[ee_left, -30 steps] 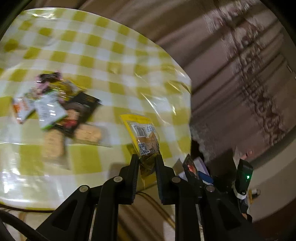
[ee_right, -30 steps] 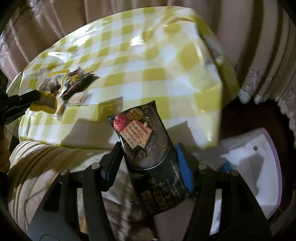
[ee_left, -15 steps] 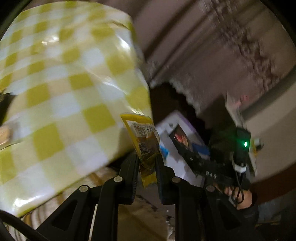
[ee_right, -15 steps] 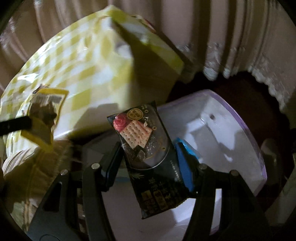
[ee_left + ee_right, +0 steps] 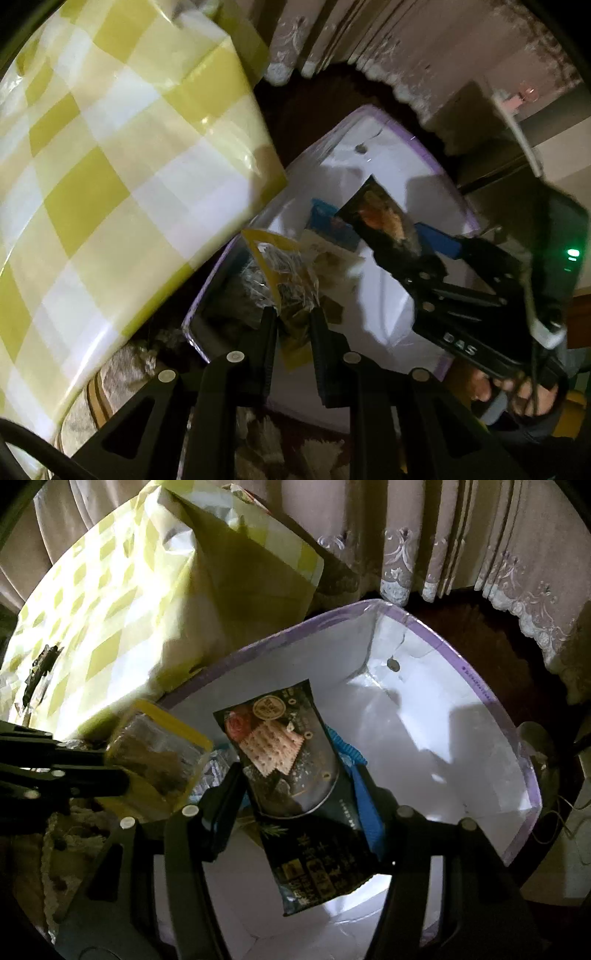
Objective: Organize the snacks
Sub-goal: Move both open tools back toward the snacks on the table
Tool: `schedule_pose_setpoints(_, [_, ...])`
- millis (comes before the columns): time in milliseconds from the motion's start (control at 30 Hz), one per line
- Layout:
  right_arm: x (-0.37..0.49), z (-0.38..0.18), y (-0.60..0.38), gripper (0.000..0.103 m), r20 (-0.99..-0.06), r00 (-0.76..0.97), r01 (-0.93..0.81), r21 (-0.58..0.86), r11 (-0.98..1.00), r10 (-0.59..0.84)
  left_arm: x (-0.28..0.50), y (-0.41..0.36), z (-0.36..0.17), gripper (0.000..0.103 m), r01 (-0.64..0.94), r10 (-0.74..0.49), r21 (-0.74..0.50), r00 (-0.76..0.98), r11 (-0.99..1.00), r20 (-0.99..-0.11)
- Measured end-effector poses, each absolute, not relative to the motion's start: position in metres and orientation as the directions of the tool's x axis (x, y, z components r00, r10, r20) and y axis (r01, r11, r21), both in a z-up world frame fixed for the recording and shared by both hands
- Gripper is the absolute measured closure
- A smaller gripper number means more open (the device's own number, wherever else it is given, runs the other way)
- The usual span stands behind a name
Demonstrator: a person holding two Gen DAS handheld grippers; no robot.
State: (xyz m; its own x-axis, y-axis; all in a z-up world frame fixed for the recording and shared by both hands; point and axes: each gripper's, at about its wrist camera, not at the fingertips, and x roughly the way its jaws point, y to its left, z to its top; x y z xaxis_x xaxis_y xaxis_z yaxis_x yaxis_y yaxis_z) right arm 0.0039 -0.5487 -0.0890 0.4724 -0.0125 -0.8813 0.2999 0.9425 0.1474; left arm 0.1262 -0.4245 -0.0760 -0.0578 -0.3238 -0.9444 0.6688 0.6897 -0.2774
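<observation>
My left gripper (image 5: pixel 293 314) is shut on a yellow snack packet (image 5: pixel 284 273) and holds it over the near left corner of a white bin with a purple rim (image 5: pixel 417 147). The packet also shows in the right wrist view (image 5: pixel 159 757), with the left gripper (image 5: pixel 122 775) at the left. My right gripper (image 5: pixel 299 779) is shut on a dark cracker packet (image 5: pixel 291 768) above the same bin (image 5: pixel 480 690). The right gripper (image 5: pixel 410 258) and its dark packet (image 5: pixel 384 221) show in the left wrist view. A blue packet (image 5: pixel 328 221) lies inside the bin.
A table with a yellow and white checked cloth (image 5: pixel 110 166) stands left of the bin, its edge overhanging the bin's corner. A few snacks (image 5: pixel 40 668) lie on it far left. Lace-trimmed curtains (image 5: pixel 443 535) hang behind. A patterned rug (image 5: pixel 280 443) lies below.
Both grippers have swung from over the table to above the white bin, each carrying its packet. The left gripper's yellow packet now hangs over the bin's corner.
</observation>
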Motion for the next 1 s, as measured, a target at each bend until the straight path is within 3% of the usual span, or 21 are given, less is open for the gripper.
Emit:
schedule_pose_setpoints(200, [0.005, -0.092, -0.547, 0.041, -0.88, 0.474, 0.301, 0.151, 0.942, -0.011, 0.131, -0.434, -0.09, 0.083, 0.658, -0.276, -0.238, -0.048, 0.714, -0.96])
schedule_pose_setpoints(300, [0.006, -0.092, -0.547, 0.041, -0.881, 0.474, 0.301, 0.149, 0.942, -0.012, 0.133, -0.432, -0.089, 0.071, 0.644, -0.284, -0.24, -0.036, 0.726, -0.958])
schedule_pose_setpoints(533, [0.006, -0.084, -0.541, 0.038, -0.878, 0.478, 0.289, 0.148, 0.946, -0.008, 0.131, -0.412, -0.068, 0.055, 0.616, -0.367, -0.281, 0.014, 0.736, -0.93])
schedule_pose_setpoints(667, [0.007, -0.074, -0.534, 0.037, -0.872, 0.49, 0.27, 0.141, 0.952, -0.01, 0.136, -0.397, -0.051, 0.055, 0.586, -0.43, -0.322, 0.052, 0.744, -0.901])
schedule_pose_setpoints(833, [0.016, -0.057, -0.518, 0.037, -0.859, 0.512, 0.225, 0.124, 0.966, -0.009, 0.142, -0.349, -0.017, 0.052, 0.553, -0.502, -0.34, 0.168, 0.761, -0.849])
schedule_pose_setpoints(1000, [0.036, -0.038, -0.484, 0.036, -0.844, 0.536, 0.14, 0.113, 0.984, 0.021, 0.157, -0.27, -0.002, 0.046, 0.45, -0.495, -0.336, 0.302, 0.828, -0.815])
